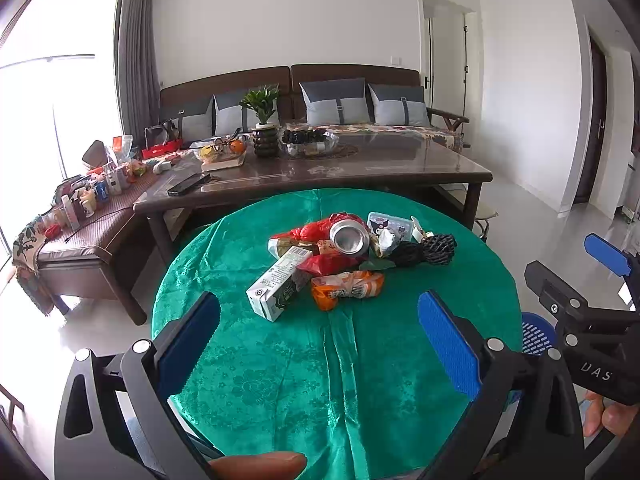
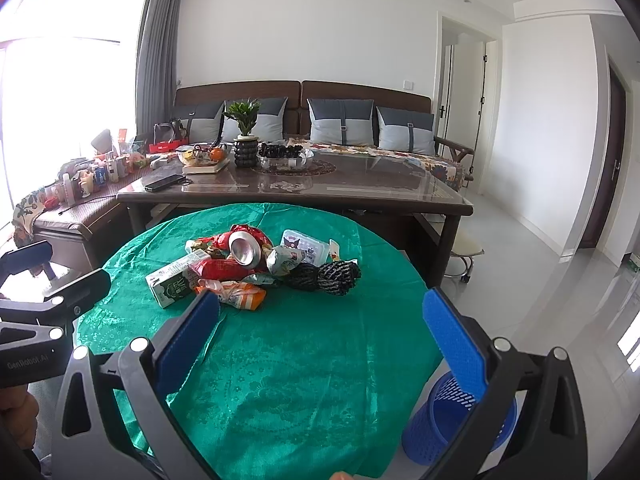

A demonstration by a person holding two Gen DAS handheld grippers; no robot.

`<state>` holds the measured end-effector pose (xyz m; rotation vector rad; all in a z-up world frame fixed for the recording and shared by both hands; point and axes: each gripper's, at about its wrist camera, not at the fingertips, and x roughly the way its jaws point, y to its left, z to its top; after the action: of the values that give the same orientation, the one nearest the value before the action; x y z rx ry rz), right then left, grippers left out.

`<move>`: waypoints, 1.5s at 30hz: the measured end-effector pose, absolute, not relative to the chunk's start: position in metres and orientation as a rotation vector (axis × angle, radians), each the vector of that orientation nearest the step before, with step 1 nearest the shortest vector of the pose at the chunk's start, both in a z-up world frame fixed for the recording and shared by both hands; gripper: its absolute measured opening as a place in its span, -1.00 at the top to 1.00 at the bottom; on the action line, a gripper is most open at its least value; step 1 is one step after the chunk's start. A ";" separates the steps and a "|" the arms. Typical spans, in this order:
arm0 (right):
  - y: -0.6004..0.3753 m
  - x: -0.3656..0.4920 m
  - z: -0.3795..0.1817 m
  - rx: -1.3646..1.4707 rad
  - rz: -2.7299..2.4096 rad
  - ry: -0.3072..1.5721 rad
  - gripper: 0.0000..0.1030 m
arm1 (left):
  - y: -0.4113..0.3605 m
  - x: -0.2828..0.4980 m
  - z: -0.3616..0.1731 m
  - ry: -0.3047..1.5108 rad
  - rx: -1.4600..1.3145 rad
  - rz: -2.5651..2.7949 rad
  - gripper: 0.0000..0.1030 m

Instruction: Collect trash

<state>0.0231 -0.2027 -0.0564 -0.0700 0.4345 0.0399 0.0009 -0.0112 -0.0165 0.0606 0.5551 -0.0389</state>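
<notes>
A pile of trash lies mid-table on the round green cloth (image 1: 280, 380) (image 2: 304, 360): a white-green milk carton (image 1: 276, 286) (image 2: 176, 278), an orange wrapper (image 1: 346, 288) (image 2: 240, 294), a crushed silver can (image 1: 349, 237) (image 2: 245, 250), red wrappers (image 1: 326, 264), a small plastic box (image 1: 390, 226) (image 2: 304, 248) and a black net bundle (image 1: 426, 250) (image 2: 328, 276). My left gripper (image 1: 318, 320) is open, short of the pile. My right gripper (image 2: 320, 320) is open too, nothing between its fingers. A blue mesh bin (image 2: 456, 424) (image 1: 538, 332) stands on the floor by the table's right side.
A dark glass-topped coffee table (image 1: 380, 168) with a plant, fruit bowls and a phone stands just beyond the round table, a sofa behind it. A cluttered bench (image 1: 80, 216) sits at left. A small stool (image 2: 464, 250) stands at right on the white floor.
</notes>
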 end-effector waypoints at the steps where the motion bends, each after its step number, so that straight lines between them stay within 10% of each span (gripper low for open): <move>1: -0.203 0.023 -0.056 -0.070 0.040 0.434 -0.91 | -0.009 0.003 -0.013 0.555 0.060 -0.038 -0.91; 45: -0.205 0.022 -0.059 -0.067 0.038 0.436 -0.91 | -0.007 0.004 -0.011 0.559 0.059 -0.039 -0.90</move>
<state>0.0223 -0.2052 -0.0592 -0.0674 0.4356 0.0385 0.0042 -0.0072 -0.0114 0.0586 0.5592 -0.0390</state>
